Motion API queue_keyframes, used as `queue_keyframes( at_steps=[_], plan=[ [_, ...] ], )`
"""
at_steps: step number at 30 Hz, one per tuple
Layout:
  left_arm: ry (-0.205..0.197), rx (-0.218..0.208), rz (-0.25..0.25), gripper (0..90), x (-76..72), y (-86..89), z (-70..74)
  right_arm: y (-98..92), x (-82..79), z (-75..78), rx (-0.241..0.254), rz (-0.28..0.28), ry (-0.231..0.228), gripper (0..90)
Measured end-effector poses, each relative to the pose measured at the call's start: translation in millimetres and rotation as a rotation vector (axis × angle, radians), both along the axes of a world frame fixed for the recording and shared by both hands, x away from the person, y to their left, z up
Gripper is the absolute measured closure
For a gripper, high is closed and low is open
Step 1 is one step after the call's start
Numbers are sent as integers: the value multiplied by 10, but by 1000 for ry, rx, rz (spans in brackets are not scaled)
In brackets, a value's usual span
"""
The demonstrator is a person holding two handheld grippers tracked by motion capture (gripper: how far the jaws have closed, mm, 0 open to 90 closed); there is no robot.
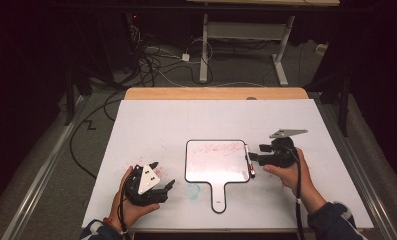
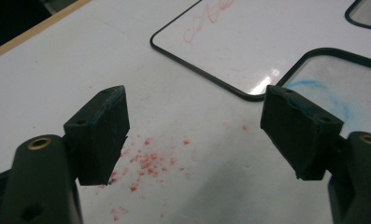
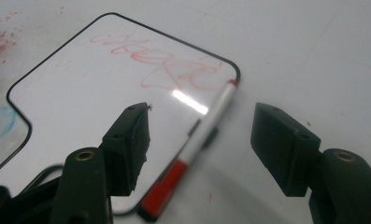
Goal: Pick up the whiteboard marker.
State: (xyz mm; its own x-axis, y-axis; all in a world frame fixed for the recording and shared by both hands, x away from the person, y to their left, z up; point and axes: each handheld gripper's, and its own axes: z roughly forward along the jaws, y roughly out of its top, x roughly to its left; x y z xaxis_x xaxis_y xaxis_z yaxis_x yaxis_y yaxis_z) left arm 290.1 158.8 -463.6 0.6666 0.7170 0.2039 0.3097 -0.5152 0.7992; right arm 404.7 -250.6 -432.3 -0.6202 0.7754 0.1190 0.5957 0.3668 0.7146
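A small whiteboard (image 1: 217, 162) with a handle lies in the middle of the white table, with red scribble (image 3: 174, 65) along its far edge. A white marker (image 1: 249, 161) with red ends rests along the board's right edge. My right gripper (image 1: 256, 153) points left at it, open. In the right gripper view the marker (image 3: 206, 126) lies between the gripper's (image 3: 202, 112) spread jaws, and neither pad touches it. My left gripper (image 1: 163, 174) is held at the front left, open and empty. In the left gripper view this gripper (image 2: 195, 100) faces the whiteboard's (image 2: 248, 42) near corner.
Red specks (image 2: 148, 161) dot the table in front of the left gripper. A blue smear (image 1: 192, 191) marks the table beside the board's handle. The table's wooden far edge (image 1: 216, 93) lies beyond, with cables and a desk frame on the floor behind it.
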Motion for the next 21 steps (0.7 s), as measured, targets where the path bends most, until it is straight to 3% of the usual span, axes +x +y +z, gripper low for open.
queue_keyframes(
  at_steps=[4,9,13,16,18,21],
  plan=[
    [8,5,4,228,-9,9,-17,108,261,-141,-19,-21,78,493],
    [15,16,6,228,-22,18,-30,153,389,-293,-41,-45,129,560],
    [18,16,4,228,-31,20,-33,110,403,-301,1,-34,133,691],
    [24,17,1,228,-33,12,-33,150,378,-294,-1,-3,126,795],
    [32,21,-4,228,-31,6,-38,188,351,-293,-34,-7,105,807],
    [39,18,-7,227,-21,3,-47,171,349,-290,-24,2,116,809]
  ],
)
